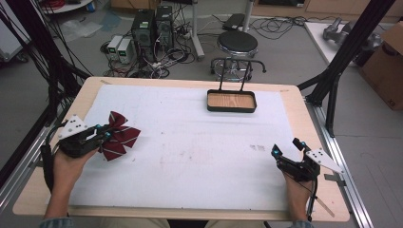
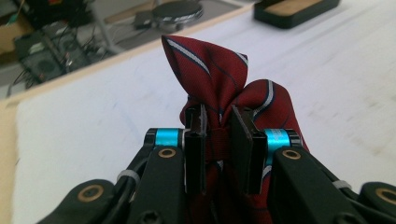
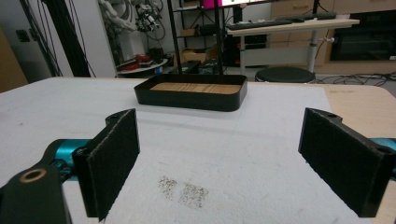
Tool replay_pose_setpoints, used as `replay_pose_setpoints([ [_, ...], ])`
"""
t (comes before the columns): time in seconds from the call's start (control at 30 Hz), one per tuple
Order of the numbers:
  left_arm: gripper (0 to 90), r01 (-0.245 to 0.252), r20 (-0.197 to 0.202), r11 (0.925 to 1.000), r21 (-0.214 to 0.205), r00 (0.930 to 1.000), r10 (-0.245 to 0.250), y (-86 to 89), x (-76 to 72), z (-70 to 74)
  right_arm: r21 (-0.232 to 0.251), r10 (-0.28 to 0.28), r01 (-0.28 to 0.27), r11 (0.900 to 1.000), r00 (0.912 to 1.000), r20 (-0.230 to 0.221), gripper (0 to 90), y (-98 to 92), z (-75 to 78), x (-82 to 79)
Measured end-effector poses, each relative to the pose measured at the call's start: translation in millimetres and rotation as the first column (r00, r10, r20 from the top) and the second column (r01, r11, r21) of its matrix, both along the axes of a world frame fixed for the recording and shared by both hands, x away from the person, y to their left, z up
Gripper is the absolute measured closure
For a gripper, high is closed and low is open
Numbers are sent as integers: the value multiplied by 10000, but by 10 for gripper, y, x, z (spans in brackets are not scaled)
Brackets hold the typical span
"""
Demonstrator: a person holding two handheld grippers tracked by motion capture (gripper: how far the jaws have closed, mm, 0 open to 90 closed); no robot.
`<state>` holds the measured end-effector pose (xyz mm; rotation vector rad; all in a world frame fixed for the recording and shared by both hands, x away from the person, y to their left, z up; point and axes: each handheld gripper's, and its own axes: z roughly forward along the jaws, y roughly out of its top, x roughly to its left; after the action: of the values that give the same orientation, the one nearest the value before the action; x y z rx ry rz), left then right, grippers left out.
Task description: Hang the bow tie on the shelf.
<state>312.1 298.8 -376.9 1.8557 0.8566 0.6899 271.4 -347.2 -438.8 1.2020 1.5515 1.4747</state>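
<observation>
Left hand (image 1: 66,166): forearm enters from the near edge of the desk (image 1: 43,190), wrist angled toward the middle, carrying the left tool (image 1: 102,136) clamped tight on the central knot of a bow tie (image 1: 119,137). Bow tie: dark red woven cloth with thin white and dark diagonal stripes, two flared wings pinched at a narrow band; located near the desk's left edge, over the white mat (image 1: 190,142); long axis runs roughly from the far left to the near right in the high view; in the left gripper view one wing stands up and the other bulges to the right. Right hand (image 1: 297,190): rests low at the near right of the desk, right tool (image 1: 287,152) gaping wide with nothing between its black, rough-faced pads. Tray (image 1: 231,100): rectangular, black rounded rim, wood-grain floor, far centre of the mat, well apart from both tools.
</observation>
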Motion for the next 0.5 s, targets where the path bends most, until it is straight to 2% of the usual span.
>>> replay_pose_setpoints([
  [0.07,757,341,149,9994,-90,9993,-340,-116,16,88,34,11,-11,10000,10000,-40,116,0,0,-1],
  [0.13,757,799,252,9961,-369,9966,-790,-247,62,171,56,24,-24,10000,10000,-40,116,-3,-2,1],
  [0.2,757,1128,189,9921,-548,9935,-1119,-354,119,236,85,-7,7,10000,10000,-23,116,-12,-3,4],
  [0.23,756,1449,117,9869,-706,9894,-1444,-476,196,317,163,7,-6,9999,10000,-83,117,-20,-4,4],
  [0.27,756,1449,117,9869,-706,9894,-1444,-476,196,317,163,7,-6,9999,10000,-83,117,-20,-4,4],
  [0.3,757,1602,117,9838,-803,9871,-1598,-537,236,361,234,9,-7,9997,10000,-100,117,-22,-5,4],
  [0.33,756,2020,84,9748,-950,9793,-2021,-652,325,452,246,0,3,9997,9999,-106,117,-23,-5,6],
  [0.37,756,2225,65,9699,-987,9748,-2230,-713,369,497,261,8,-6,9997,9999,-101,117,-24,-6,7],
  [0.4,756,2225,65,9699,-987,9748,-2230,-713,369,497,261,8,-6,9997,9999,-101,117,-24,-6,7],
  [0.47,756,2540,135,9614,-1061,9671,-2540,-830,444,567,254,11,-8,9997,9999,-103,117,-26,-7,9],
  [0.5,756,2799,111,9546,-1020,9598,-2803,-909,504,615,276,19,-16,9996,9999,-117,117,-28,-7,10],
])
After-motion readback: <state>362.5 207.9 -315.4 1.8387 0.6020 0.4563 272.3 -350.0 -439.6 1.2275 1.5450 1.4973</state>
